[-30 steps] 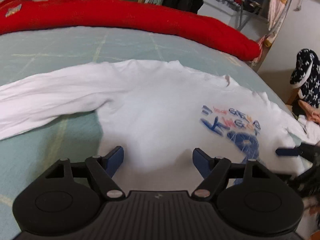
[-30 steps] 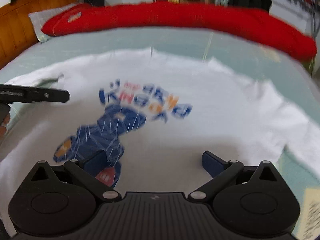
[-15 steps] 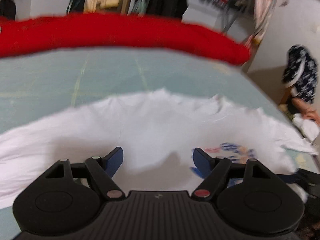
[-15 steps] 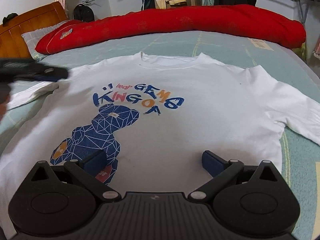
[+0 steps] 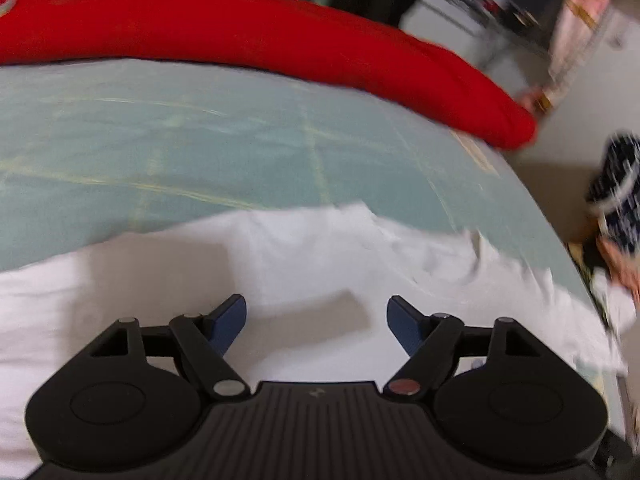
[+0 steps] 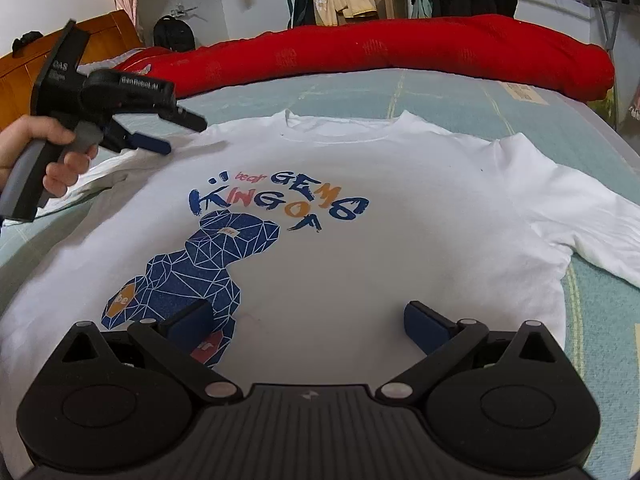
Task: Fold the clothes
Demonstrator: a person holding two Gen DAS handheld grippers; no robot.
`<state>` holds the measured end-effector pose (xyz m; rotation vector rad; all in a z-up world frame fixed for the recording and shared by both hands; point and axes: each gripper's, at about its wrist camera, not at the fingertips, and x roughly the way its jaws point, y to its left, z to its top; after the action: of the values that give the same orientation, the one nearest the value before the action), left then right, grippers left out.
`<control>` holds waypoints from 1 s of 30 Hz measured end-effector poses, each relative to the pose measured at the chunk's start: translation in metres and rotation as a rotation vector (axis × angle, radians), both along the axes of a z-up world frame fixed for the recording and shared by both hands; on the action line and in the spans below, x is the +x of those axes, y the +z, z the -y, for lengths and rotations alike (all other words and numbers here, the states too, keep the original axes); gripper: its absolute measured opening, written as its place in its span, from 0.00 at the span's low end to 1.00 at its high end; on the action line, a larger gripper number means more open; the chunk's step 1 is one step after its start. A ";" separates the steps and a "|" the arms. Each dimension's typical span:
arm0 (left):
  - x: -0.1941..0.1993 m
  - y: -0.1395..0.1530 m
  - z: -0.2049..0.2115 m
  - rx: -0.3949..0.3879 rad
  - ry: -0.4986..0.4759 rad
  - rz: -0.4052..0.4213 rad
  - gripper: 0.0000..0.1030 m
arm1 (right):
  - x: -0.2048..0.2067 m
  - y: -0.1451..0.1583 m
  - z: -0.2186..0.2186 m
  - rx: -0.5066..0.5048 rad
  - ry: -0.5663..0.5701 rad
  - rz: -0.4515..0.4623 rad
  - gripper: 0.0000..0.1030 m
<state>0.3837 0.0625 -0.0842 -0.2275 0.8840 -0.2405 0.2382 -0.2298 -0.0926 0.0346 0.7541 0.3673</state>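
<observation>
White T-shirt [image 6: 360,248], flat on green bed sheet [image 6: 460,96]

Left gripper [image 6: 160,136], hand-held at ten o'clock, jaws spread, empty; right gripper [image 6: 310,322] spread over hem; bare sheet toward twelve.

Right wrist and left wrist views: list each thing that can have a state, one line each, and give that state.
white T-shirt: spread flat on the bed, print up, not yet folded.
left gripper: open, nothing between its fingers, over the shirt's shoulder.
right gripper: open, empty, over the shirt's lower part.
red duvet: rolled along the bed's far side.
</observation>
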 end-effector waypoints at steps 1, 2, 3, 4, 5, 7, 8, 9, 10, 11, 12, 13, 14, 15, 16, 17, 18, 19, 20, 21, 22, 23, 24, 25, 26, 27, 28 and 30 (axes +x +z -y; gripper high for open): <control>0.002 -0.002 0.005 0.016 -0.026 -0.005 0.76 | 0.000 0.000 0.000 0.000 0.000 0.001 1.00; 0.009 -0.006 0.007 0.047 -0.017 0.005 0.75 | 0.000 0.000 0.000 -0.001 0.000 0.002 1.00; 0.015 -0.009 0.008 0.079 -0.008 0.014 0.76 | 0.000 0.000 0.000 0.000 0.000 0.003 1.00; 0.022 -0.013 0.010 0.111 0.000 0.024 0.77 | 0.000 -0.001 0.000 0.001 0.001 0.005 1.00; 0.028 -0.016 0.011 0.142 0.009 0.034 0.77 | 0.000 -0.001 0.001 0.004 0.001 0.006 1.00; 0.041 -0.014 0.009 0.163 0.065 0.035 0.77 | -0.001 -0.001 0.001 0.006 0.000 0.007 1.00; 0.045 -0.012 0.008 0.177 0.078 0.023 0.76 | 0.000 -0.001 0.000 0.004 0.000 0.007 1.00; 0.048 -0.010 0.007 0.190 0.090 0.011 0.76 | 0.000 0.000 0.000 0.001 -0.001 0.007 1.00; 0.046 -0.005 0.007 0.197 0.097 0.001 0.75 | 0.000 0.000 0.000 -0.002 0.000 0.006 1.00; 0.043 0.001 0.008 0.203 0.103 -0.007 0.75 | 0.001 0.001 -0.001 -0.005 0.003 0.003 1.00; 0.035 0.010 0.007 0.198 0.085 0.005 0.75 | 0.001 0.003 0.000 -0.006 0.004 -0.001 1.00; 0.026 0.018 0.007 0.193 0.067 0.018 0.75 | 0.000 0.006 0.001 -0.005 0.002 -0.006 1.00; 0.013 0.027 0.006 0.179 0.042 0.026 0.75 | 0.000 0.009 0.002 -0.004 0.000 -0.011 1.00; 0.000 0.035 0.005 0.166 0.016 0.034 0.75 | -0.001 0.012 0.004 -0.003 -0.001 -0.016 1.00; -0.013 0.044 0.004 0.152 -0.009 0.042 0.76 | -0.003 0.016 0.006 0.003 -0.009 -0.016 1.00; -0.029 0.050 0.005 0.135 -0.038 0.044 0.77 | -0.006 0.021 0.008 0.014 -0.019 -0.011 1.00; -0.044 0.055 0.005 0.118 -0.067 0.046 0.77 | -0.010 0.025 0.010 0.024 -0.024 -0.007 1.00; -0.060 0.055 0.007 0.102 -0.098 0.039 0.78 | -0.015 0.029 0.011 0.031 -0.027 -0.003 1.00; -0.075 0.056 0.008 0.085 -0.128 0.032 0.78 | -0.020 0.033 0.012 0.038 -0.030 0.000 1.00; -0.091 0.052 0.011 0.072 -0.157 0.025 0.78 | -0.026 0.036 0.011 0.039 -0.027 0.005 1.00; -0.106 0.048 0.013 0.058 -0.185 0.019 0.78 | -0.031 0.038 0.009 0.034 -0.020 0.011 1.00; -0.117 0.042 0.016 0.051 -0.194 0.016 0.78 | -0.037 0.041 0.008 0.030 -0.013 0.017 1.00; -0.129 0.035 0.018 0.043 -0.203 0.013 0.78 | -0.043 0.043 0.006 0.025 -0.005 0.023 1.00; -0.136 0.025 0.017 0.034 -0.205 -0.008 0.78 | -0.047 0.045 0.004 0.019 -0.001 0.024 1.00; -0.144 0.014 0.015 0.030 -0.189 -0.035 0.78 | -0.050 0.047 0.002 0.011 -0.001 0.021 1.00; -0.151 0.003 0.012 0.027 -0.174 -0.061 0.78 | -0.054 0.048 0.001 0.004 -0.002 0.021 1.00; -0.158 -0.004 0.007 0.031 -0.148 -0.065 0.77 | -0.057 0.050 0.001 -0.003 -0.003 0.019 1.00; -0.170 -0.008 -0.002 0.022 -0.124 -0.019 0.78 | -0.063 0.050 0.003 -0.011 -0.005 0.011 1.00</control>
<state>0.2138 0.0647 -0.0922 -0.1552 0.9201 -0.3443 0.1749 -0.2328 -0.0429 0.0237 0.7449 0.3580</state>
